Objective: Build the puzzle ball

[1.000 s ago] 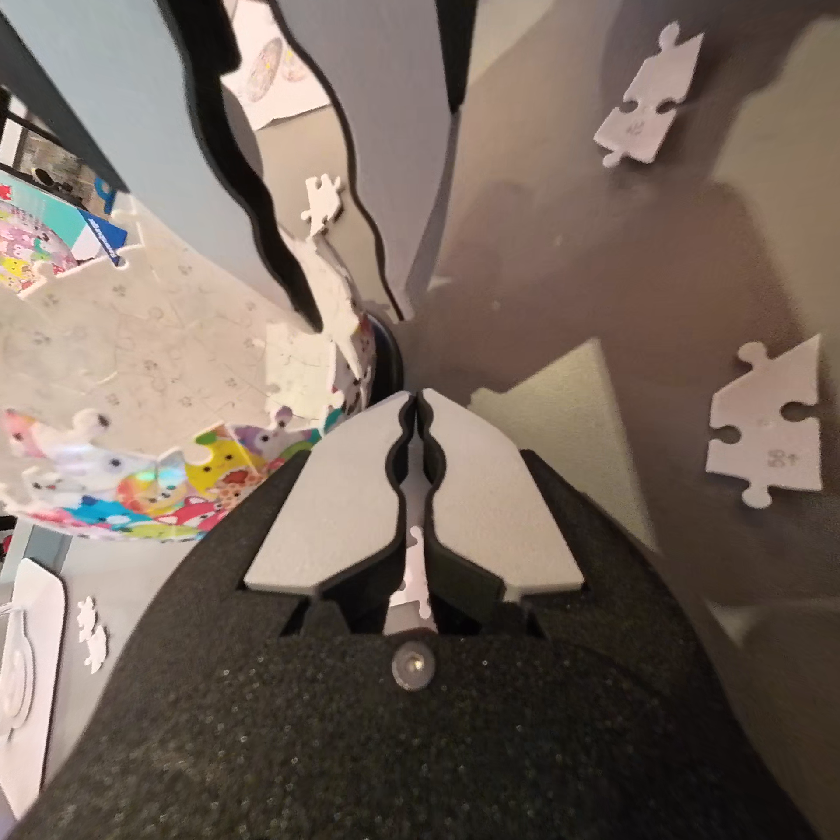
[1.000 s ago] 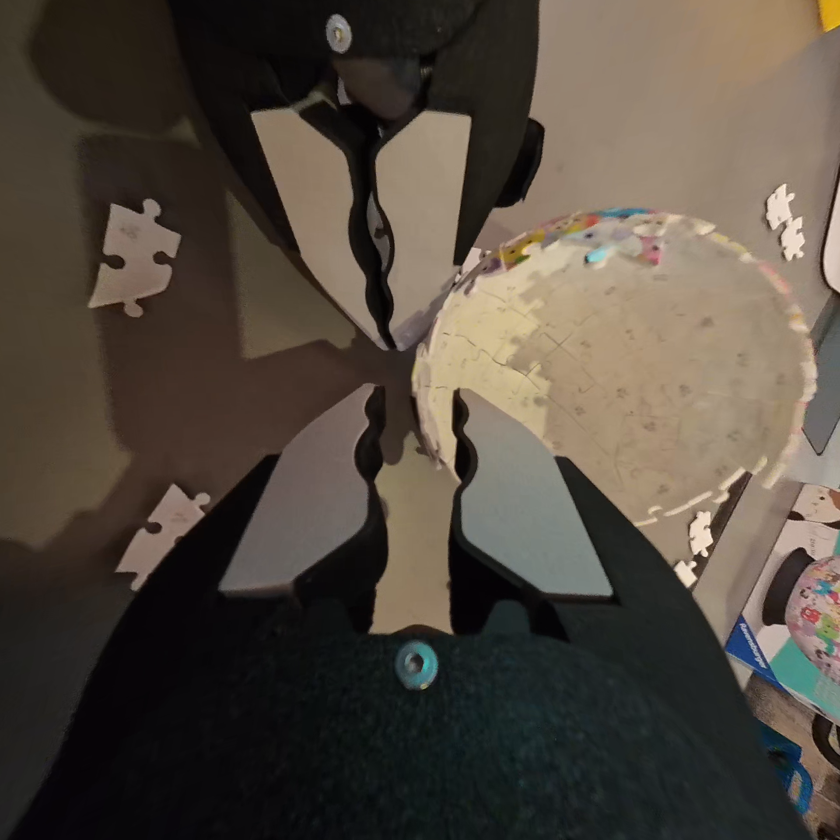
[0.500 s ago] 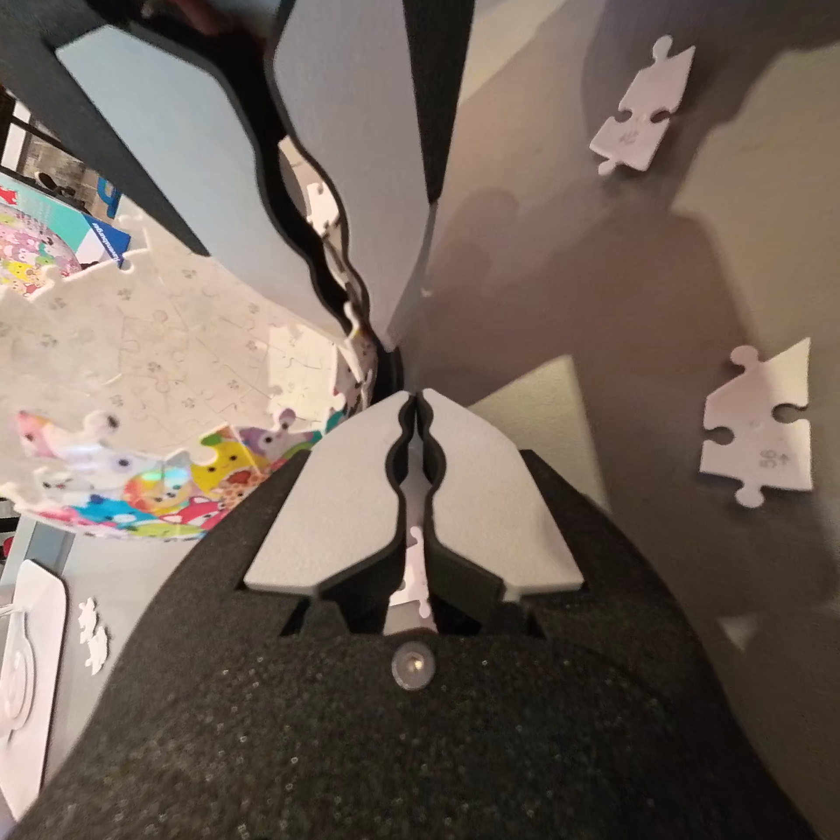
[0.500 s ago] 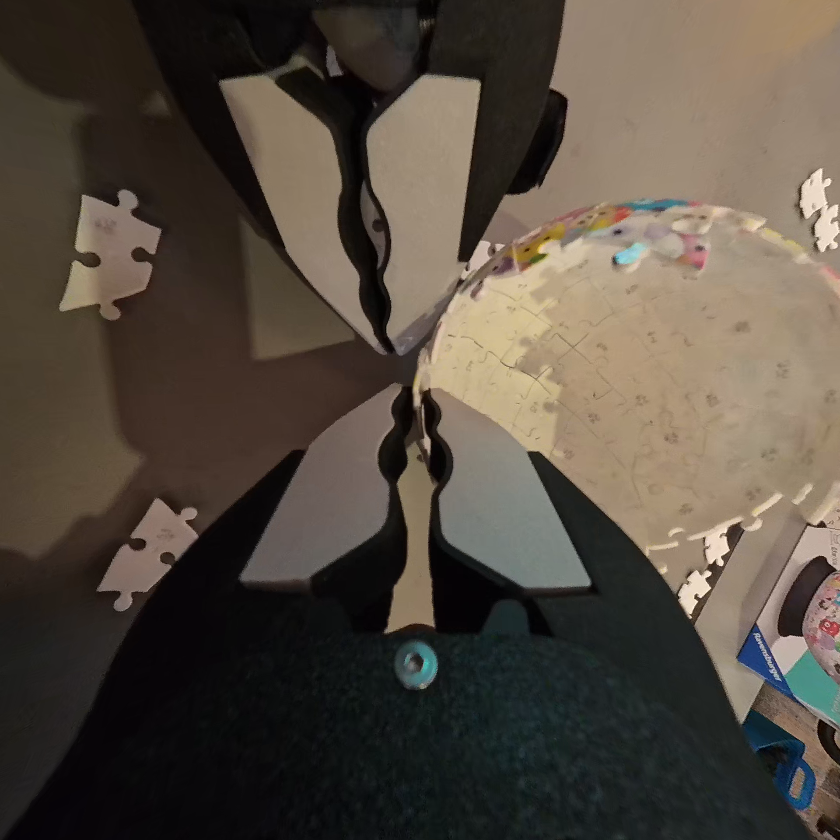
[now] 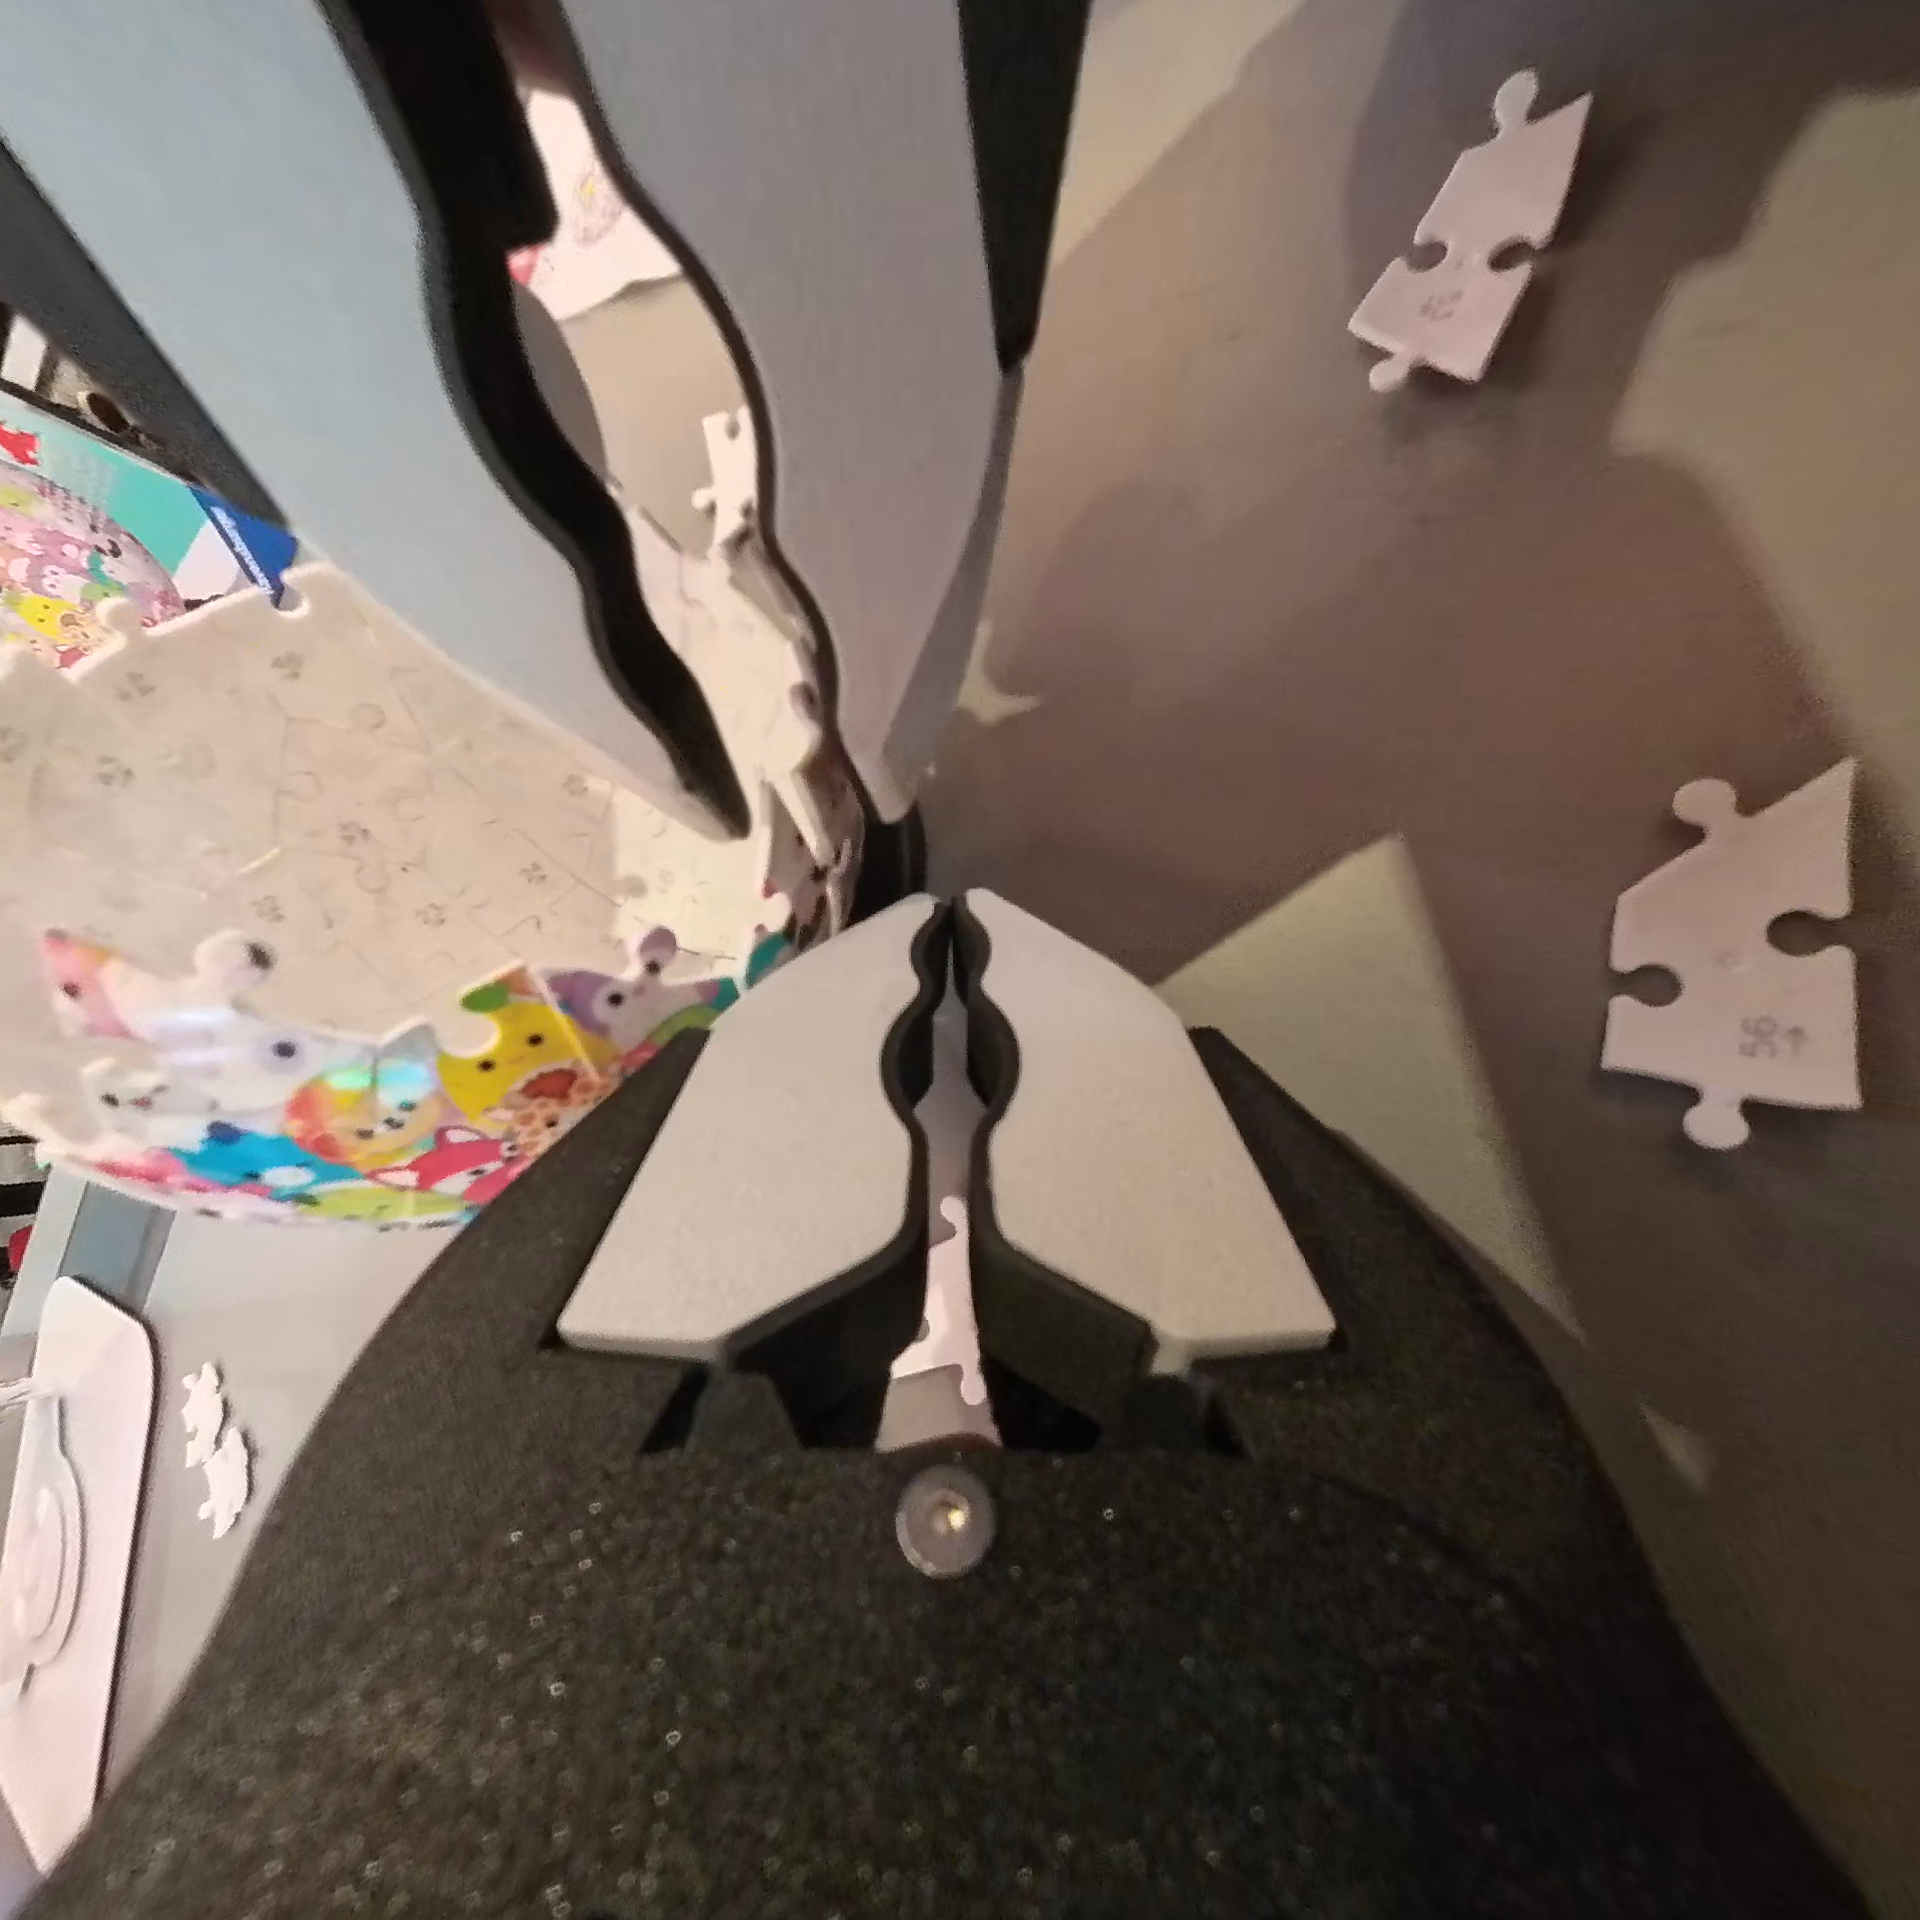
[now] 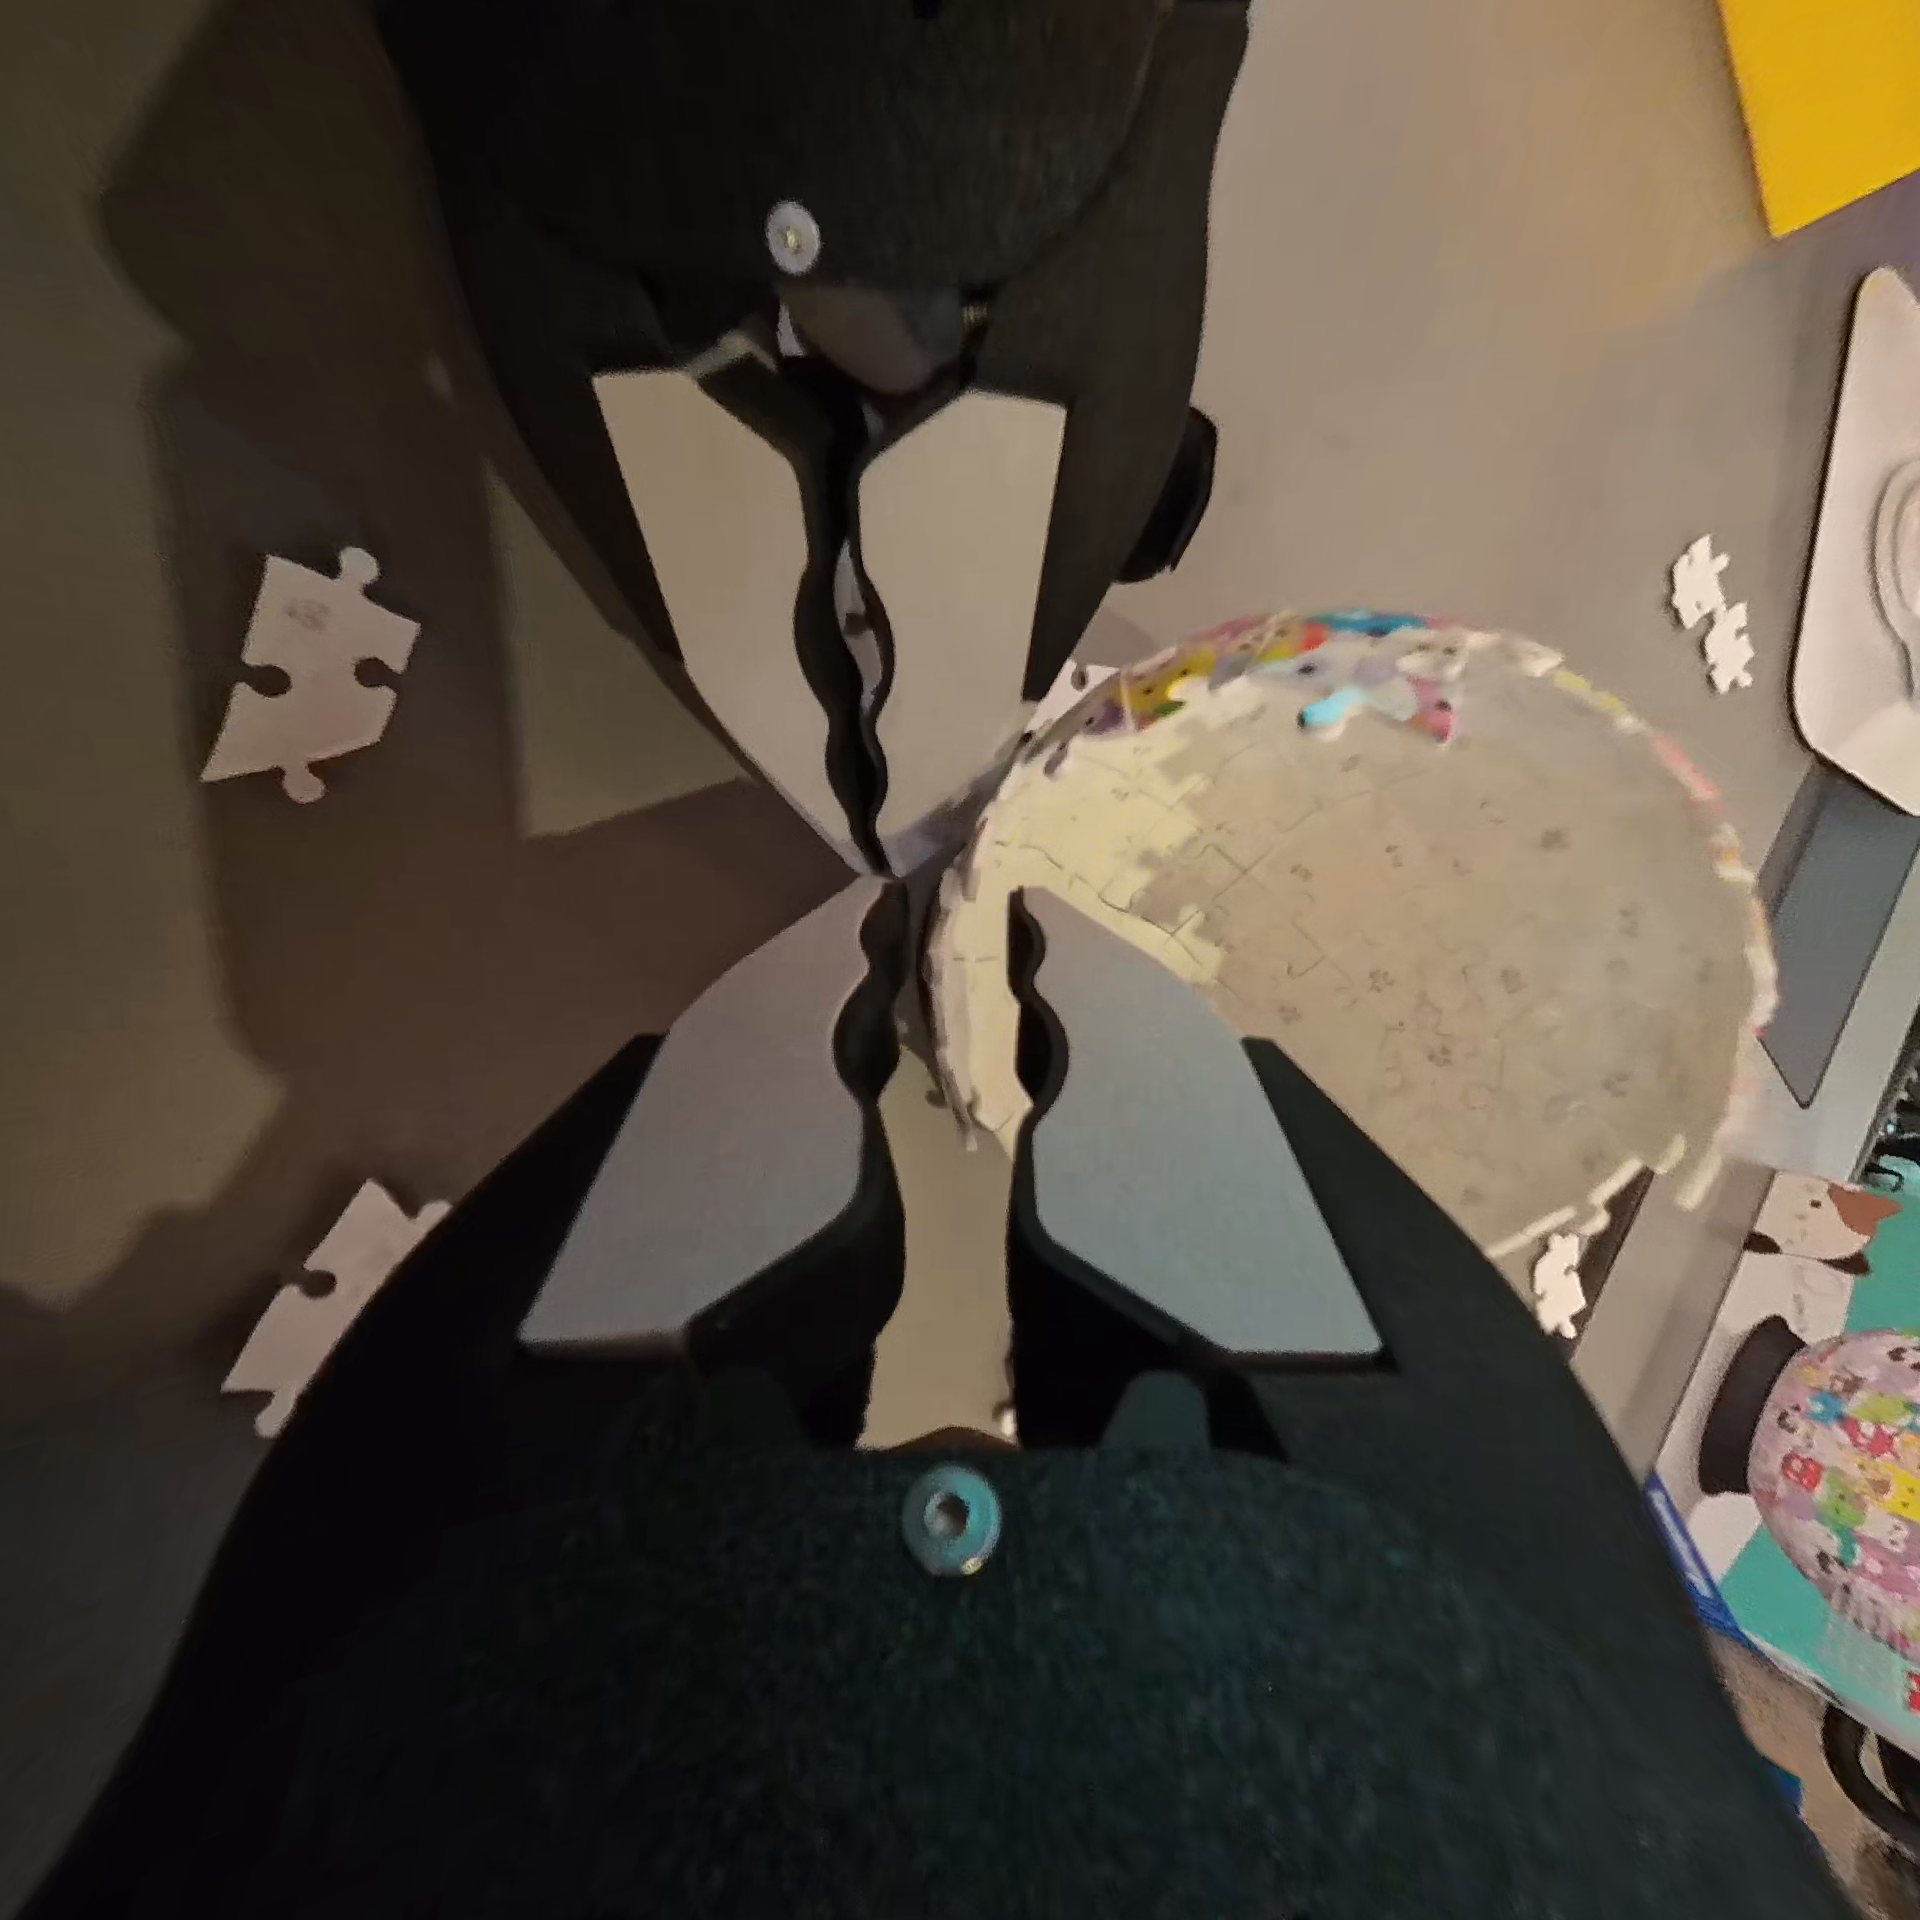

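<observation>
The half-built puzzle ball is an open shell, white inside and with colourful cartoon figures outside; it also shows in the right wrist view. My left gripper is shut on a white puzzle piece and its tips sit at the shell's rim. My right gripper is open, with the rim of the shell between its two fingers. The two grippers meet tip to tip: the left one comes in from the top of the right wrist view, and the right one from the top of the left wrist view.
Loose white pieces lie face down on the grey table. Small pieces lie by a white tray. The puzzle's box stands beyond the shell. Both grippers' tips are close together, under 4 cm apart.
My right gripper closed narrowly on the shell's rim half a second ago and has since opened wider again. My left gripper has stayed shut on its piece at the rim.
</observation>
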Demonstrator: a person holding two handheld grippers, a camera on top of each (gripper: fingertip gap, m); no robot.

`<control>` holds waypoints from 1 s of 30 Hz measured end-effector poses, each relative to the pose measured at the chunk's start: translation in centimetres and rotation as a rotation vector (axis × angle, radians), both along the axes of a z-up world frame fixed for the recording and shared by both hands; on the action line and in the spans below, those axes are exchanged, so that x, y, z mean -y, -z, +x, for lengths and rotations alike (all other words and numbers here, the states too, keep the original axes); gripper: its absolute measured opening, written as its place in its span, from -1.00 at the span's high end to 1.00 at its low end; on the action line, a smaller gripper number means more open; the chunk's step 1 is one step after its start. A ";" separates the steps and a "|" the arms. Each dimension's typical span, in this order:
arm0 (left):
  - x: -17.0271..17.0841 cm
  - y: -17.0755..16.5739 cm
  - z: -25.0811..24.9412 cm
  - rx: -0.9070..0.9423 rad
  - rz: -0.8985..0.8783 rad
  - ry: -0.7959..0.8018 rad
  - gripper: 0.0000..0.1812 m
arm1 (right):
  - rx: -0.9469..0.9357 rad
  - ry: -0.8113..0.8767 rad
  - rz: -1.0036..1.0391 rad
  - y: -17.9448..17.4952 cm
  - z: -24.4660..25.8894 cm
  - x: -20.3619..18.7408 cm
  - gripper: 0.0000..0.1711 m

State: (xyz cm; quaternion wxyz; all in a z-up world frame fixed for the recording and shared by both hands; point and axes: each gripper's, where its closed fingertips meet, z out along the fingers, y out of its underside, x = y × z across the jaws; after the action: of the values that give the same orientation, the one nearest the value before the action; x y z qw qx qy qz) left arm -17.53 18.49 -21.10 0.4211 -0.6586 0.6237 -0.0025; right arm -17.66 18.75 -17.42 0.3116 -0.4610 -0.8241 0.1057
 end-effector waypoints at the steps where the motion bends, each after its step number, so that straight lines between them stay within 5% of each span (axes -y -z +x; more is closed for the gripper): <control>1: 0.0 0.0 0.0 0.000 0.000 0.001 1.00 | 0.002 0.000 -0.004 0.2 -0.1 0.0 0.79; 15: 0.2 0.1 0.0 -0.005 -0.005 0.007 1.00 | 0.011 0.000 -0.036 1.0 -0.2 -0.3 0.94; 30: 0.3 0.3 0.0 -0.015 -0.007 0.012 1.00 | 0.009 -0.016 -0.007 0.9 -0.5 -0.4 0.88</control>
State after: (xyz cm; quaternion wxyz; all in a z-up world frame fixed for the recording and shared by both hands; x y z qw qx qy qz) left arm -17.53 18.19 -21.37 0.4142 -0.6563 0.6307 -0.0022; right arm -18.16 19.17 -18.34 0.3053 -0.4558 -0.8289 0.1090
